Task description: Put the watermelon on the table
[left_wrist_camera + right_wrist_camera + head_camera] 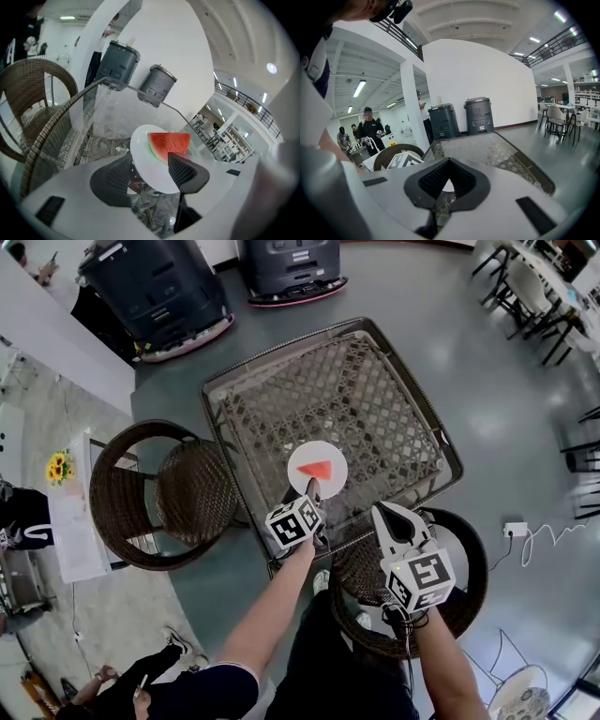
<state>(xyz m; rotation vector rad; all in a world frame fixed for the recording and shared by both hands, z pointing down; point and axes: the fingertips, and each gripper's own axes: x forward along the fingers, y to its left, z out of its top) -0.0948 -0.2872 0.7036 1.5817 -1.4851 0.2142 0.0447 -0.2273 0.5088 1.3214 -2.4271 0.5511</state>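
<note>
A red watermelon wedge lies on a small white plate near the front edge of the glass-topped wicker table. My left gripper reaches over that edge to the plate's near rim. In the left gripper view its jaws stand wide open around the plate, with the watermelon just beyond the right pad; the pads do not press on it. My right gripper hovers at the table's front edge, right of the plate, shut and empty.
A round wicker chair stands left of the table, another below my right hand. Two dark grey machines stand beyond the far edge. A white stand with sunflowers is at the left, a power strip at the right.
</note>
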